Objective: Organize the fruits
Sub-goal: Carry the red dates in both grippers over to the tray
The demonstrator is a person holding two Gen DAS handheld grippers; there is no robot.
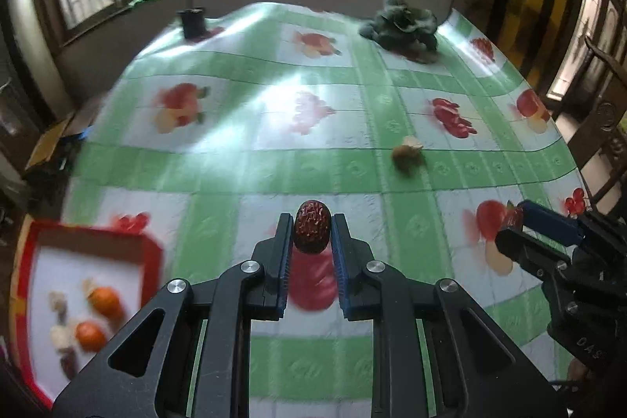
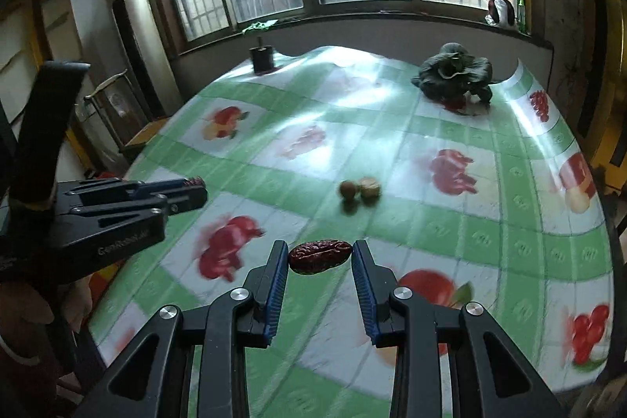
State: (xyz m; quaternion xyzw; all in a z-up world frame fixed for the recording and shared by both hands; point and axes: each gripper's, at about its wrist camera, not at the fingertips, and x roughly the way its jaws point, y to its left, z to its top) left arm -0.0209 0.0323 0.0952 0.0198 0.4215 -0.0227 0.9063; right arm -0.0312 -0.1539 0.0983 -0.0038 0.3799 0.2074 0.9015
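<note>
Red-rimmed tray (image 1: 154, 249) at table's L edge: 2 oranges (image 1: 104, 300), pale nuts, 1 dark date. L gripper (image 1: 312, 222) clamps a red date (image 1: 312, 230) held on end above cloth. R gripper (image 2: 320, 253) pinches another date (image 2: 320, 255) by its ends, long axis crosswise.

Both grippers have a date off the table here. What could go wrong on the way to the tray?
The right gripper pinches its date lengthwise by the tips alone, so it may pivot or slip out. The left gripper holds its date at the fingertips too; a jolt might drop it. The tray already holds oranges, so a dropped date could bounce out.
</note>
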